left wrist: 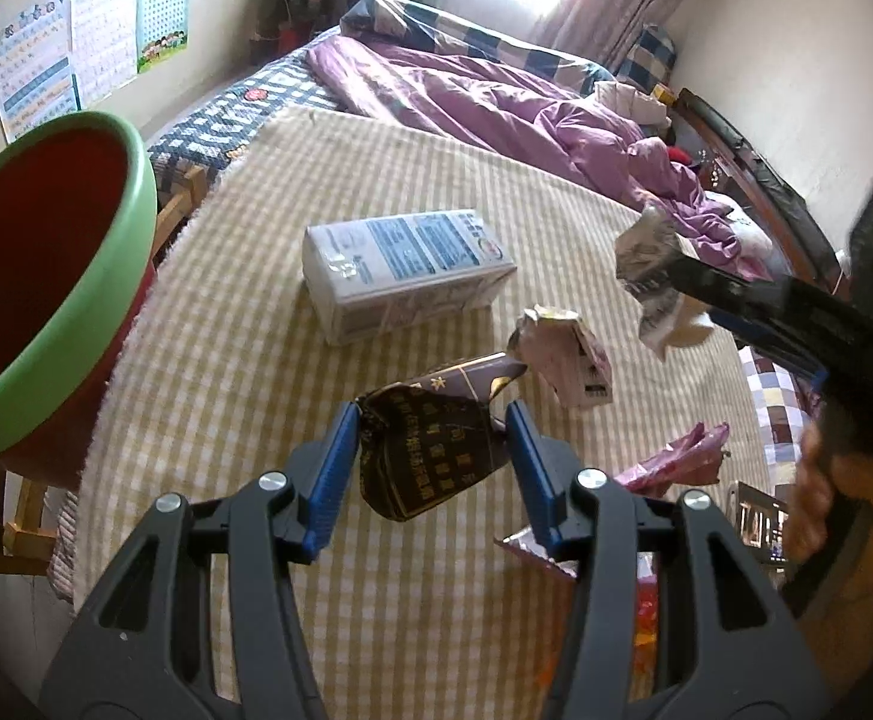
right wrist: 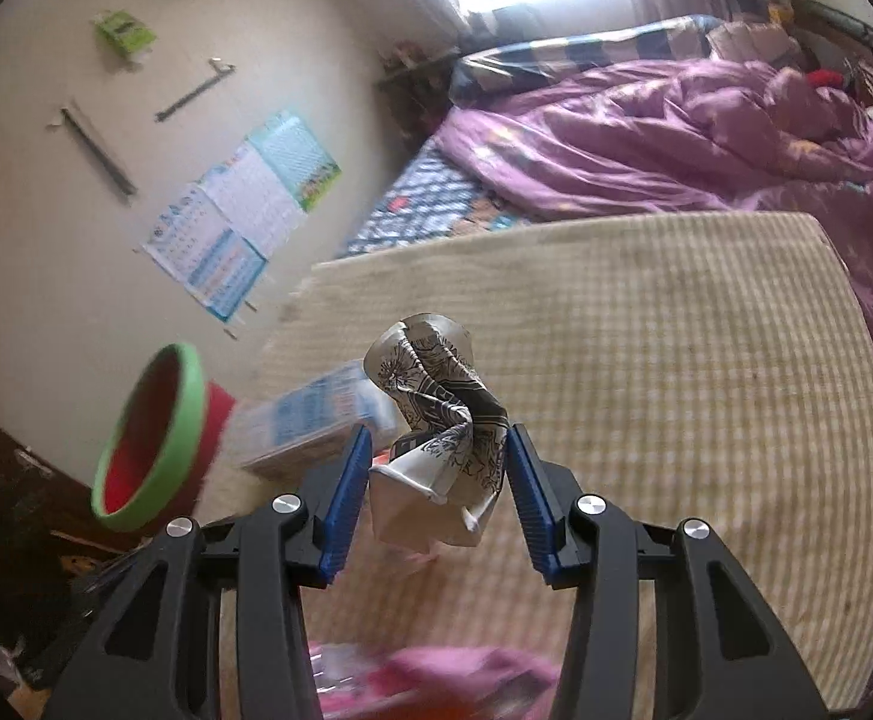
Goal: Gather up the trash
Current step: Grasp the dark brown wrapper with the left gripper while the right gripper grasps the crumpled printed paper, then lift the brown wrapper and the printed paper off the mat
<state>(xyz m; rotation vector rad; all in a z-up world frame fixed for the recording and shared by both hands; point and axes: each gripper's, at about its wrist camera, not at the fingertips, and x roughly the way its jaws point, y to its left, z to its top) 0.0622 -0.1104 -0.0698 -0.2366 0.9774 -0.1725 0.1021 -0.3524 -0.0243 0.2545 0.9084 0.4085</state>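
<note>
Two pieces of trash are already in your grippers, so you look to be at the carry-and-drop step. Your left gripper (left wrist: 431, 444) is clamped on a dark crumpled wrapper (left wrist: 430, 438), its blue pads pressing both sides, held just above the checked blanket (left wrist: 292, 540). Your right gripper (right wrist: 439, 480) is closed on a crushed paper cup (right wrist: 436, 420) with a line drawing on it, lifted clear of the bed; from the left camera you can see that arm coming in from the right, raised and angled toward the middle. The red bin with the green rim (left wrist: 52, 276) stands off the bed's left edge, near your left gripper and farther from the right one. Next, you likely need to swing each load over the bin's mouth before letting go, taking care the light cup doesn't catch the rim. A white carton (left wrist: 406, 270), a pale crumpled pack (left wrist: 562, 354) and a pink bag (left wrist: 676, 462) lie on the blanket, not yet collected.
</note>
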